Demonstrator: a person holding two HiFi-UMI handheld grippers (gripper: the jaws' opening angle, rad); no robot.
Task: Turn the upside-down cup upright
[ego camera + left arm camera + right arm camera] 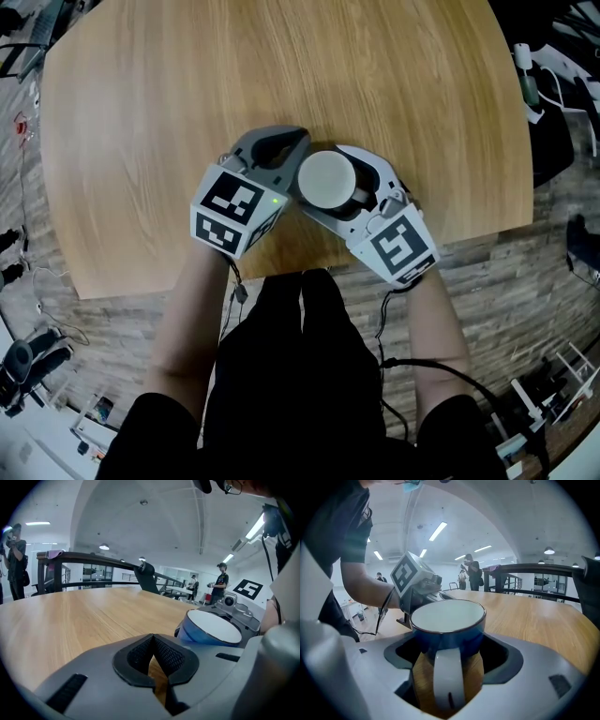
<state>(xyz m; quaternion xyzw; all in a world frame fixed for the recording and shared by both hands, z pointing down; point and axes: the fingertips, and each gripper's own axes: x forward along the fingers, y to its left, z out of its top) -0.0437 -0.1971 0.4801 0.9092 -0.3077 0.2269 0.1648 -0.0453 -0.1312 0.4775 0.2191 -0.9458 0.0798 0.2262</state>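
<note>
My right fingers (498, 654) pinch the blue cup (447, 620) by its sides. Its white handle points back at me between them, and its round white face is turned up. The cup is near the worktop's (169, 112) near edge; I cannot tell whether it rests there. My left fingers (139, 657) are pressed together, empty, just beside the cup.

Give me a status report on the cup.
Left gripper shut, empty, beside cup. Right gripper shut on cup, flat white face up, handle toward its camera. Nothing in the way on table.
</note>
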